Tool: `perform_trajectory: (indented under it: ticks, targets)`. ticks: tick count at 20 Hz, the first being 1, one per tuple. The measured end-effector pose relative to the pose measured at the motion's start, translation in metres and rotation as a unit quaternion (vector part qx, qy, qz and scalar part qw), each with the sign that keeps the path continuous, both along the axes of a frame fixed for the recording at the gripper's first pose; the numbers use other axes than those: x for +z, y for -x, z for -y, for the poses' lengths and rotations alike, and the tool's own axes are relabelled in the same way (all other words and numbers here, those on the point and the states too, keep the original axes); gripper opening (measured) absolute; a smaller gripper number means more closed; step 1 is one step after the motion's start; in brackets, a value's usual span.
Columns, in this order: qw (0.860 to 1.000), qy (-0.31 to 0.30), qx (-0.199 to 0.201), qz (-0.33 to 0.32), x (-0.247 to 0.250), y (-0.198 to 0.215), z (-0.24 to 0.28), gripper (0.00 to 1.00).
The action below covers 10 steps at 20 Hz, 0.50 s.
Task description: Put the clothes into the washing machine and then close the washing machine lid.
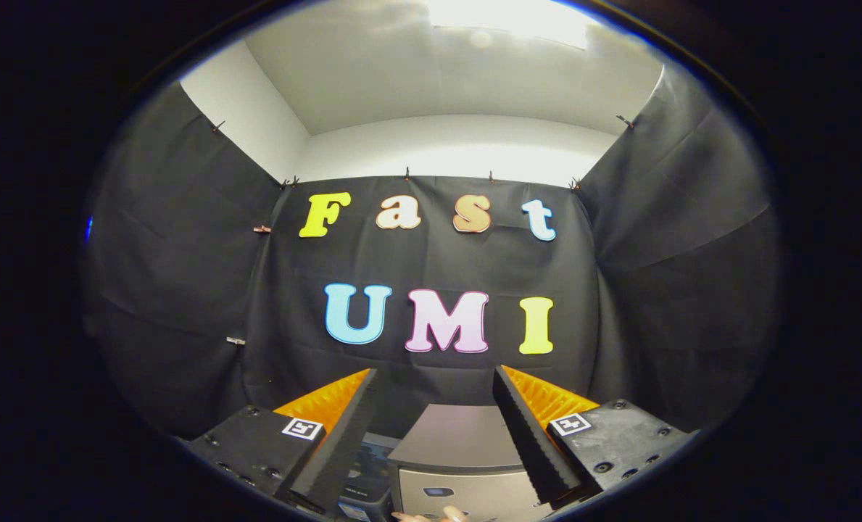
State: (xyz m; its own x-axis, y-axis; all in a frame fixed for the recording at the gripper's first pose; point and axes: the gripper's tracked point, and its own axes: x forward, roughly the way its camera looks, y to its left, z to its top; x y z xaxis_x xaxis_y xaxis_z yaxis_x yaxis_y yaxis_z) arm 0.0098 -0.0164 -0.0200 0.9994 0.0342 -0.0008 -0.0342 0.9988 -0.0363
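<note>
Gaping jaws above washing machine

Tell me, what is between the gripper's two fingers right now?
The gripper is open and holds nothing. In the gripper view, the gap between its fingers shows the washing machine lower down beyond them, with the booth's black cloth wall behind.

The tool is held level with its fingers spread wide, nothing between them. Low in the frame, between and below the fingers, sits the grey washing machine, its flat lid down. A person's fingertips peek in at the bottom centre.
</note>
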Motion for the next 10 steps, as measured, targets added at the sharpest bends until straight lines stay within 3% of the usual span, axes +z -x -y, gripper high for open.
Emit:
perform_trajectory:
  ticks: [10]
  targets:
    - [1.0,0.006,-0.006,0.006,0.0056,0.0115,0.0082,0.98]
